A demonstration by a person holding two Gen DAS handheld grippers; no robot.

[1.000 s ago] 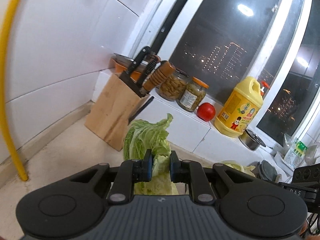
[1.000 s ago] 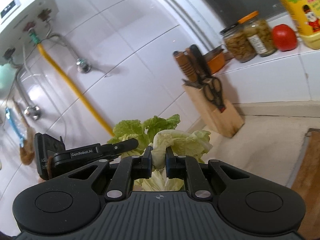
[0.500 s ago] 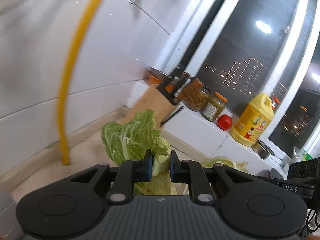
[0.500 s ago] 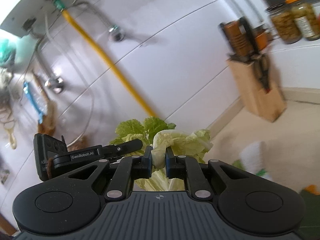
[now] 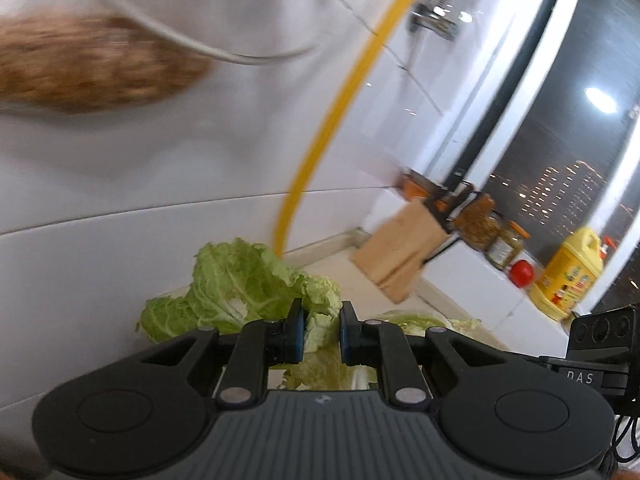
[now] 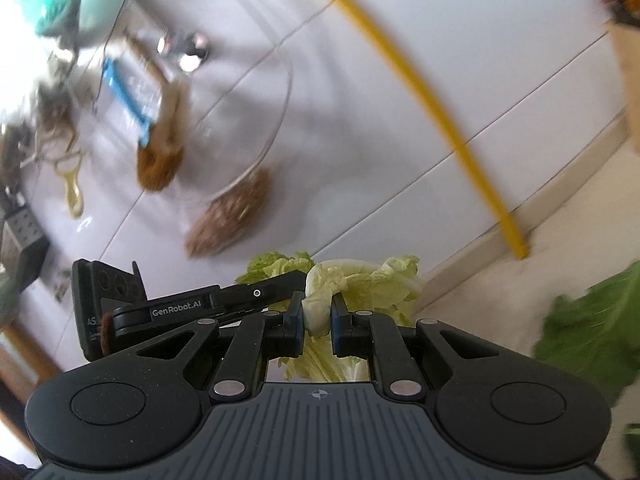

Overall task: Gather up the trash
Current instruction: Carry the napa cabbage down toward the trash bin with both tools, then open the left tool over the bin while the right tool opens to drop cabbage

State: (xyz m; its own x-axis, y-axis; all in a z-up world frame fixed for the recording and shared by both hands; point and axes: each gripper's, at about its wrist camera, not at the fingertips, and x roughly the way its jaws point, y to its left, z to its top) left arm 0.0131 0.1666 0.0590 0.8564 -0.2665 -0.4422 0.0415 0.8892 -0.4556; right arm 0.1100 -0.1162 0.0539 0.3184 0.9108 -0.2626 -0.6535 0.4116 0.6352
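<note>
Left gripper [image 5: 320,334]: fingers [image 5: 295,330] clamped on a cabbage leaf [image 5: 244,288], held clear of the counter [image 5: 340,270]; darker green blade fanned up and left of the pads, paler crumpled part pinched between them. Right gripper [image 6: 318,316]: fingers [image 6: 295,318] closed on a second, paler cabbage leaf [image 6: 360,284], ruffled edge spread right above the pads, white rib hanging below. Left gripper body visible just beside it in the right wrist view, leaves nearly touching. Beyond: white tiled wall [image 5: 160,160], yellow pipe [image 5: 336,108] running down to the counter's edge. Farther right: wooden knife block [image 5: 400,248], glass jars [image 5: 492,236], red tomato [image 5: 521,273], yellow bottle [image 5: 572,276] along the window sill. More green leaf [image 6: 592,328] at the right edge, blurred. Hanging brushes [image 6: 160,160] on the wall, blurred.
</note>
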